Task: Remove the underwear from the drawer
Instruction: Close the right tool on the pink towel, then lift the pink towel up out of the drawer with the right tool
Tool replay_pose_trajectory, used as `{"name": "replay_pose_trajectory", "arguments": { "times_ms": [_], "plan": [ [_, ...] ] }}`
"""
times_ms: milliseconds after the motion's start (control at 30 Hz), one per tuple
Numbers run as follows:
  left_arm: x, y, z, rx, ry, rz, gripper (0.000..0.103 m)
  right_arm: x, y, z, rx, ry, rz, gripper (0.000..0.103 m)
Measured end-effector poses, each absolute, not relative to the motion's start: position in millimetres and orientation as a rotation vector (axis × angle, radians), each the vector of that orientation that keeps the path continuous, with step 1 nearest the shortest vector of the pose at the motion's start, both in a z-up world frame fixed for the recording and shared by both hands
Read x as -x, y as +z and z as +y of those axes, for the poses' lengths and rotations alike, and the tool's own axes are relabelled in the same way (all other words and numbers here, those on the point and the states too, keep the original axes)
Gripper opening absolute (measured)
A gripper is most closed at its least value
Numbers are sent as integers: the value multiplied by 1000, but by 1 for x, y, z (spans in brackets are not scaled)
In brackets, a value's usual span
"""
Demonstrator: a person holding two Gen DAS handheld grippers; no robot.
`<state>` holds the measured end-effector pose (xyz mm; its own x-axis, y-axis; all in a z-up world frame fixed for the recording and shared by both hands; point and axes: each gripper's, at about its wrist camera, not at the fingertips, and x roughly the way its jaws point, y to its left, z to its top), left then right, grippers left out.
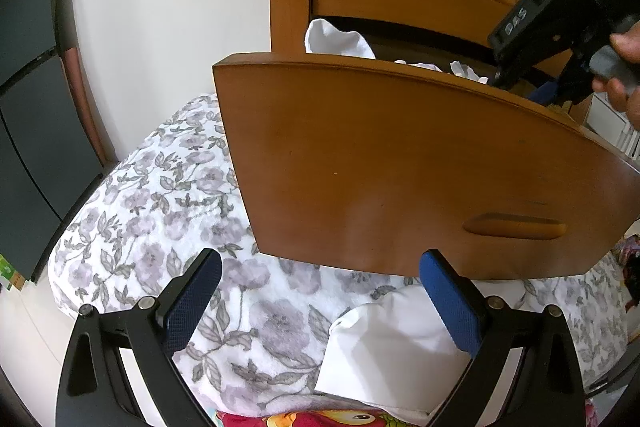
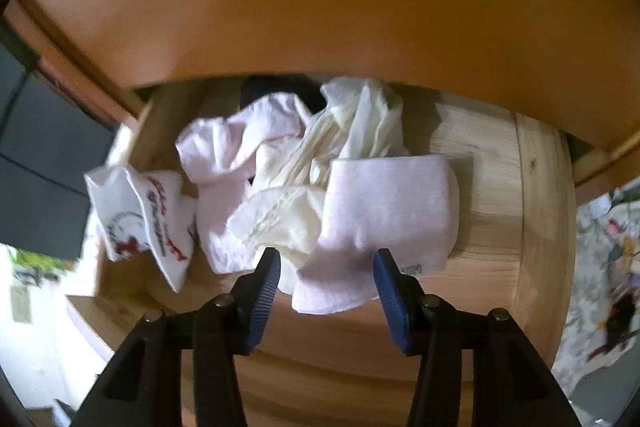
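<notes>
Right gripper (image 2: 326, 267) open over pulled-out drawer (image 2: 500, 187); left gripper (image 1: 320, 291) open, holding nothing.

Pale pink underwear (image 2: 384, 211) lies in the drawer with its near edge between the right pads, not pinched. Beside it: cream garment (image 2: 352, 131), second pink piece (image 2: 240, 143), white printed piece (image 2: 140, 219). Left gripper hangs above floral bedspread (image 1: 160, 195), white cloth (image 1: 384, 347) below its right pad.

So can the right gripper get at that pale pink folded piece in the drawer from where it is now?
Probably yes. The right gripper is open right over the pale pink piece in the open drawer, with nothing lying over that piece.
</notes>
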<state>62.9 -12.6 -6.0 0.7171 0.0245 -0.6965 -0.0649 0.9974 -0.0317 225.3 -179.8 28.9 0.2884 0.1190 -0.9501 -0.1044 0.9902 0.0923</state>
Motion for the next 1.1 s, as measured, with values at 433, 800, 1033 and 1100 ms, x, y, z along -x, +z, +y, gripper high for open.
{"name": "replay_pose_trajectory", "arguments": {
  "times_ms": [433, 800, 1033, 1100],
  "plan": [
    [-64, -8, -12, 69, 45, 781, 99, -223, 20, -179, 101, 81, 1284, 41],
    [-64, -8, -12, 67, 46, 783, 99, -221, 39, -227, 30, 0, 1241, 26],
    [-64, -8, -12, 63, 50, 786, 99, -215, 40, -245, -50, -14, 1199, 22],
    [-64, -8, -13, 58, 54, 786, 99, -208, 48, -249, -72, 0, 1173, 22]
  ]
}}
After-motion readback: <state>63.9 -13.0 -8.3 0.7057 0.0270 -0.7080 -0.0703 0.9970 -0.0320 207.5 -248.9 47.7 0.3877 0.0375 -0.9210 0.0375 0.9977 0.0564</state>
